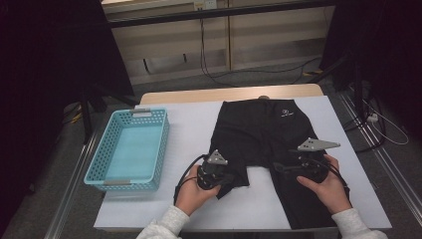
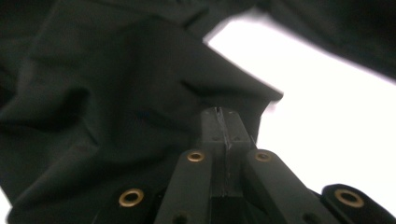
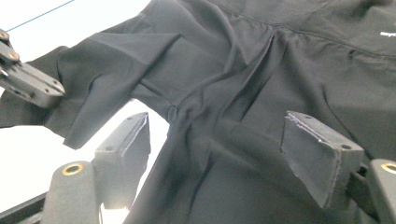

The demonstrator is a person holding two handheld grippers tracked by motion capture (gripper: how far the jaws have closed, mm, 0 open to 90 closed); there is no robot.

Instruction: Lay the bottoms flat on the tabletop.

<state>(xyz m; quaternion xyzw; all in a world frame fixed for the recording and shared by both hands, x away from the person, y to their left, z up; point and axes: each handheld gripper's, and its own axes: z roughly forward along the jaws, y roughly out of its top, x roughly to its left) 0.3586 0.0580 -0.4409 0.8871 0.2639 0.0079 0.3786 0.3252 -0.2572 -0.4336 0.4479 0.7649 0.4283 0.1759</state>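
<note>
The black shorts (image 1: 263,144) lie flat on the counter (image 1: 189,124), legs pointing toward the person, the left tongs (image 1: 215,175) clenched on the left leg's hem while the right tongs (image 1: 303,167) gape released over the nearer right leg.

Black shorts (image 1: 263,134), spread flat on white table cover, waistband at far edge, small white logo near waist; left leg bunched and wrinkled at hem.

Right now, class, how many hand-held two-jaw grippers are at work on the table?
2: the left gripper on the short leg of the black trousers, the right gripper over the long leg.
</note>
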